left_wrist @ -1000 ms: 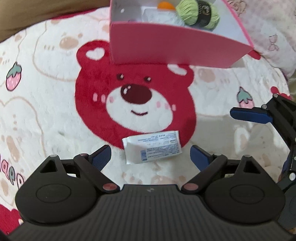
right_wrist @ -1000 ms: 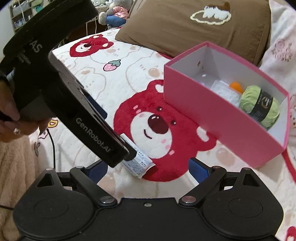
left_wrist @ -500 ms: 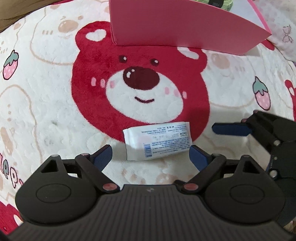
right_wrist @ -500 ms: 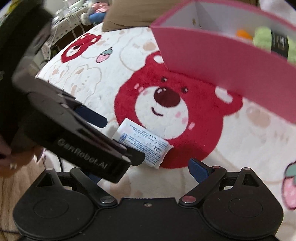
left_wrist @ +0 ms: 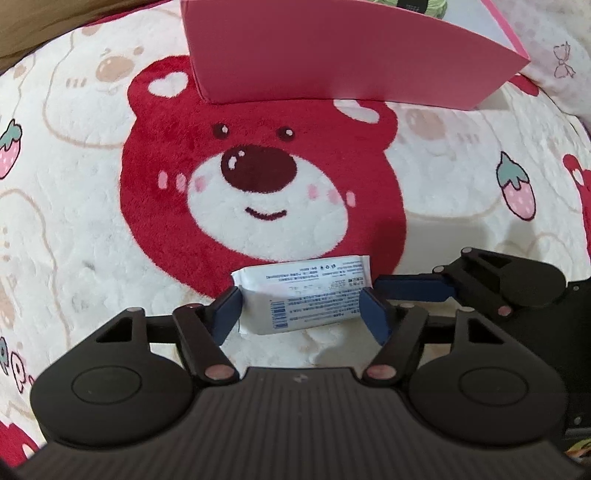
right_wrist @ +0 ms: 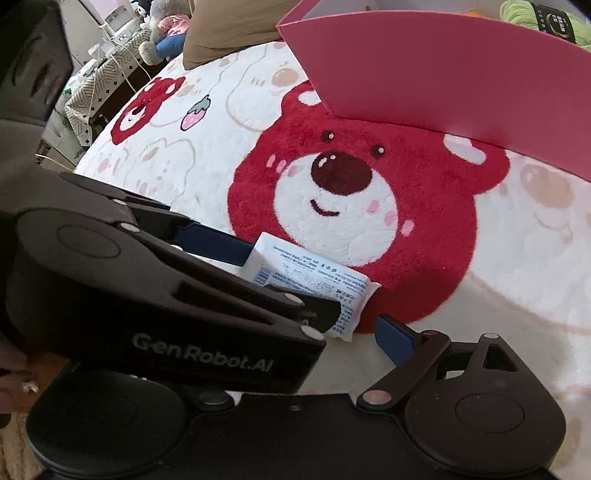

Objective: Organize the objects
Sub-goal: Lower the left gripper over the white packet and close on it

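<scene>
A white packet (left_wrist: pixel 299 299) with blue print lies on the blanket just below the red bear's chin. My left gripper (left_wrist: pixel 299 314) points down at it and its jaws are closing, with the blue pads (left_wrist: pixel 227 312) meeting the packet's two short ends. The right wrist view shows the same packet (right_wrist: pixel 314 273) half hidden under the left gripper's body. My right gripper (right_wrist: pixel 295 332) stands open close beside it, one blue finger (right_wrist: pixel 395 339) near the packet's right end and nothing between its fingers. Behind the bear stands a pink box (left_wrist: pixel 332 55) holding a green yarn ball (right_wrist: pixel 546 22).
Everything rests on a soft white blanket (left_wrist: pixel 92 221) printed with red bears and strawberries. A brown pillow (right_wrist: pixel 229 33) lies behind the box. Past the blanket's far left edge are a cluttered side table with cables (right_wrist: pixel 96 85) and plush toys (right_wrist: pixel 162 33). A hand (right_wrist: pixel 11 362) holds the left gripper.
Both grippers have come down toward the blanket. The left jaws have narrowed from wide open onto the packet's ends. The right gripper rolled and moved in beside the left one.
</scene>
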